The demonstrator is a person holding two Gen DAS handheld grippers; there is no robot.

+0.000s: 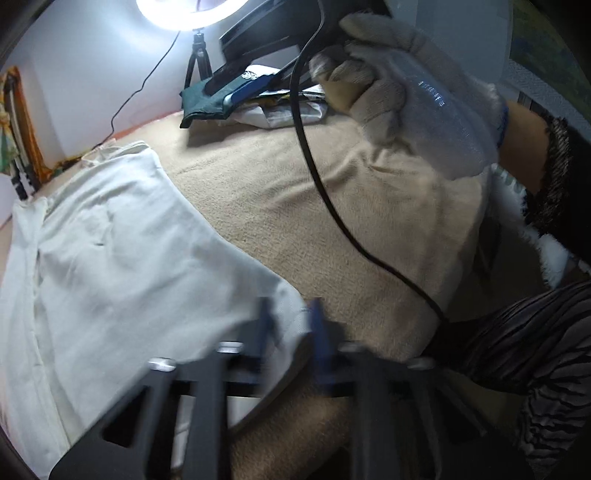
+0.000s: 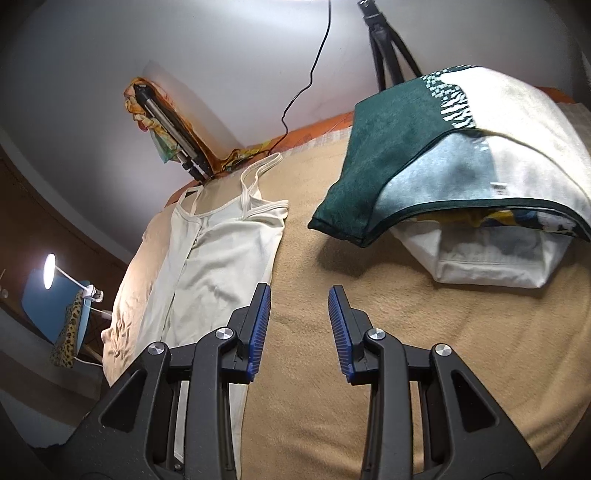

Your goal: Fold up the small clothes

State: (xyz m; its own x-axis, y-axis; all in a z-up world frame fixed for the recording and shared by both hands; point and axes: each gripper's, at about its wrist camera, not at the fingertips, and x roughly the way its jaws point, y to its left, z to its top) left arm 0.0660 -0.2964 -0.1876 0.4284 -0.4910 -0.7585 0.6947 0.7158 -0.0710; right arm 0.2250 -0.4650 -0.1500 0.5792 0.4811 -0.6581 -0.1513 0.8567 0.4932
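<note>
A cream strappy top (image 1: 110,240) lies lengthwise on the tan blanket (image 1: 295,203), folded along its length. My left gripper (image 1: 291,325) is blurred; its blue fingers (image 1: 319,332) stand close together around the top's near corner and look shut on it. In the right wrist view the same top (image 2: 218,266) lies at the left, straps pointing away. My right gripper (image 2: 300,314) is open and empty, over the bare blanket (image 2: 369,314) just right of the top's edge. A gloved hand (image 1: 406,92) holding the right gripper shows in the left wrist view.
A pile of folded clothes with a green and white piece on top (image 2: 443,155) sits at the far right of the blanket. A tripod (image 2: 388,44) and ring light (image 1: 184,11) stand behind it. A black cable (image 1: 314,166) hangs across the blanket. The wall is close behind.
</note>
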